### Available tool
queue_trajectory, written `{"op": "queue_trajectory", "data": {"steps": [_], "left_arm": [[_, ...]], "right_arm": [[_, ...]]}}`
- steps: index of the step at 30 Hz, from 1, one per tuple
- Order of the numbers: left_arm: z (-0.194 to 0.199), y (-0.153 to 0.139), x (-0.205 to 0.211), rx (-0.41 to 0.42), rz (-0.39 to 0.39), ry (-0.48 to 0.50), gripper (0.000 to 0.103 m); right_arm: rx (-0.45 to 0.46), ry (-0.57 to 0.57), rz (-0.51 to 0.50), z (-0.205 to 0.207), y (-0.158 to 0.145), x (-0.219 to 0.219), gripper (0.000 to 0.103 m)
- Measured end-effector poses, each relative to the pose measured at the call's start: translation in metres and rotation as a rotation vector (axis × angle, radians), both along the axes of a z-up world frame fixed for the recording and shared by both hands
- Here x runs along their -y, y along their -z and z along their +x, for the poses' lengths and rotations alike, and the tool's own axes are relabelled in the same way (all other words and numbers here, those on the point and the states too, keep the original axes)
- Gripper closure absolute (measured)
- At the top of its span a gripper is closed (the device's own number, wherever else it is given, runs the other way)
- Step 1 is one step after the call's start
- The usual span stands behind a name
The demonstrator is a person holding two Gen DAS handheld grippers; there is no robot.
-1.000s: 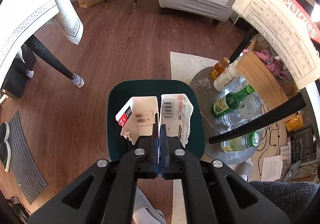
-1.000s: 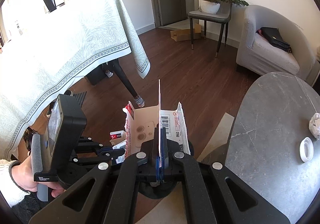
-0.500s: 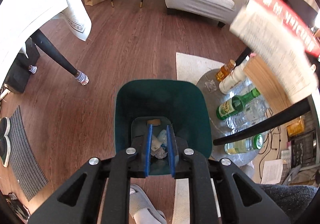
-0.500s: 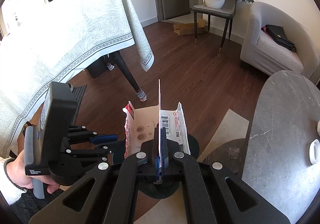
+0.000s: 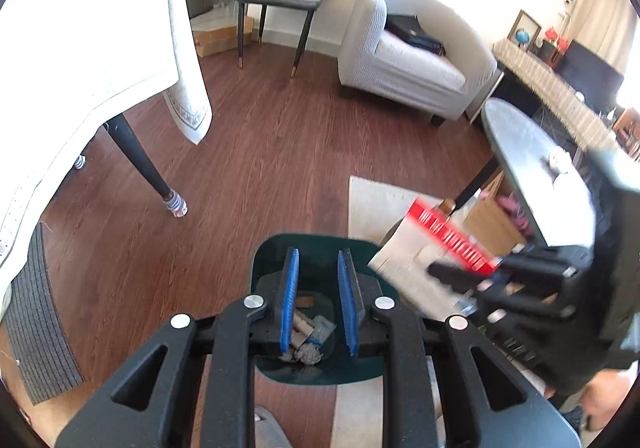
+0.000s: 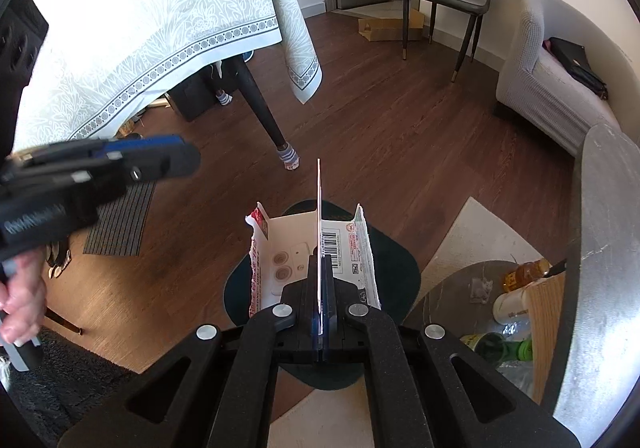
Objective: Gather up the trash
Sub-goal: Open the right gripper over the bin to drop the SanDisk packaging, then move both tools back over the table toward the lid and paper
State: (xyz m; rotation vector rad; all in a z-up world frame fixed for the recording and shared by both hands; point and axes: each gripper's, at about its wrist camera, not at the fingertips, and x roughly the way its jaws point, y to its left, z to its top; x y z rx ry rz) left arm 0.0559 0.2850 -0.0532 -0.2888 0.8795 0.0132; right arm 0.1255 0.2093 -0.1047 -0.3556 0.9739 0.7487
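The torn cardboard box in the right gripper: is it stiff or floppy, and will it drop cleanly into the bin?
The torn cardboard box probably is fairly stiff: pinched by one thin panel in the right gripper, its flaps stand upright without sagging. It looks empty, so likely light. Opened flat and wide, it may catch on the rim of the green trash bin.

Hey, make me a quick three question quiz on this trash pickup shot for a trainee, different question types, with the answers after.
1. True or false: the left gripper holds a carton.
2. Which gripper clamps the flattened carton?
A. left
B. right
3. Fill in: the carton hangs above the dark green ____.

Key: 1 false, its jaws have just been opening, with nothing between them; 2 B; 3 bin.
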Motion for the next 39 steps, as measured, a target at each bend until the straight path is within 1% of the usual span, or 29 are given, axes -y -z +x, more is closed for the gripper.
{"op": "queue_trajectory", "data": {"steps": [4, 8, 12, 15, 18, 22, 24, 25, 26, 27, 28, 32, 34, 39], "left_arm": [[-0.001, -0.025, -0.005, 0.067, -0.058, -0.033, 0.083], [-0.002, -0.043, -0.002, 0.115, -0.076, -0.041, 0.084], [-0.002, -0.057, 0.006, 0.144, -0.086, -0.028, 0.087], [-0.002, -0.066, 0.007, 0.165, -0.108, -0.025, 0.087], [-0.003, -0.077, 0.006, 0.184, -0.13, -0.031, 0.087], [-0.002, -0.082, 0.008, 0.199, -0.13, -0.036, 0.087], [0.0, -0.084, 0.007, 0.203, -0.138, -0.044, 0.087], [0.0, -0.085, 0.006, 0.206, -0.143, -0.046, 0.087], [0.0, -0.085, 0.005, 0.21, -0.147, -0.048, 0.087], [0.0, -0.087, 0.006, 0.213, -0.15, -0.048, 0.087], [0.0, -0.087, 0.007, 0.217, -0.153, -0.047, 0.087], [0.002, -0.091, 0.012, 0.228, -0.144, -0.045, 0.087], [0.003, -0.093, 0.014, 0.235, -0.152, -0.045, 0.087], [0.003, -0.101, 0.021, 0.255, -0.162, -0.042, 0.087]], "right_arm": [[-0.017, -0.007, -0.03, -0.001, 0.012, -0.005, 0.102], [-0.044, -0.017, -0.069, -0.001, 0.026, -0.009, 0.102], [-0.07, -0.025, -0.105, -0.004, 0.039, -0.012, 0.102], [-0.086, -0.034, -0.135, -0.005, 0.049, -0.015, 0.102], [-0.08, -0.036, -0.157, -0.007, 0.056, -0.015, 0.101], [-0.082, -0.041, -0.184, -0.007, 0.065, -0.013, 0.101], [-0.09, -0.035, -0.193, -0.006, 0.067, -0.01, 0.099], [-0.094, -0.036, -0.19, -0.006, 0.067, -0.009, 0.097], [-0.091, -0.037, -0.189, -0.006, 0.066, -0.007, 0.087], [-0.086, -0.036, -0.186, -0.007, 0.064, -0.006, 0.072], [-0.081, -0.036, -0.177, -0.007, 0.063, -0.003, 0.068], [-0.067, -0.052, -0.144, -0.011, 0.051, 0.004, 0.068], [-0.053, -0.061, -0.122, -0.014, 0.041, 0.008, 0.068], [0.021, -0.084, -0.045, -0.025, 0.003, 0.012, 0.068]]}}
